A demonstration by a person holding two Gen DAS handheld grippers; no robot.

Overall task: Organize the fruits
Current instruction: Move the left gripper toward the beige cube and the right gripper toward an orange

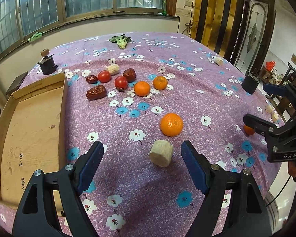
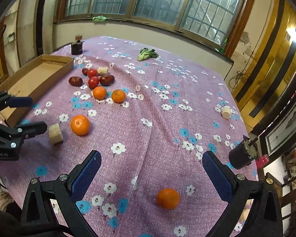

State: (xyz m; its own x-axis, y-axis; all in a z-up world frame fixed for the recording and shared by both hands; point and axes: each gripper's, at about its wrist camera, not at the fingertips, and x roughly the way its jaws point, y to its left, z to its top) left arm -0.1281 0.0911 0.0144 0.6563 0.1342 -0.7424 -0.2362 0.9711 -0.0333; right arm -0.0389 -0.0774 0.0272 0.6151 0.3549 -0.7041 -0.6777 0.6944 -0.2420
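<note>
Matt floral cloth tablecloth [image 1: 167, 63], raw cardboard tray [image 1: 35, 122], glossy tomatoes [image 1: 121, 82], wrinkled dates [image 1: 96, 92]

left claw [image 1: 142, 156] agape, right claw [image 2: 151, 166] agape

My right hand-held gripper [image 2: 151, 169] hangs wide open over the floral surface [image 2: 167, 130], gripping nothing. A lone orange [image 2: 168, 198] sits between its fingers at about 6 o'clock. At 9 o'clock my left hand-held gripper [image 2: 32, 114] is parted beside a pale cylinder chunk [image 2: 55, 134] and a larger orange [image 2: 80, 124]. The cardboard tray [image 2: 55, 73] lies at 10 o'clock.
</note>
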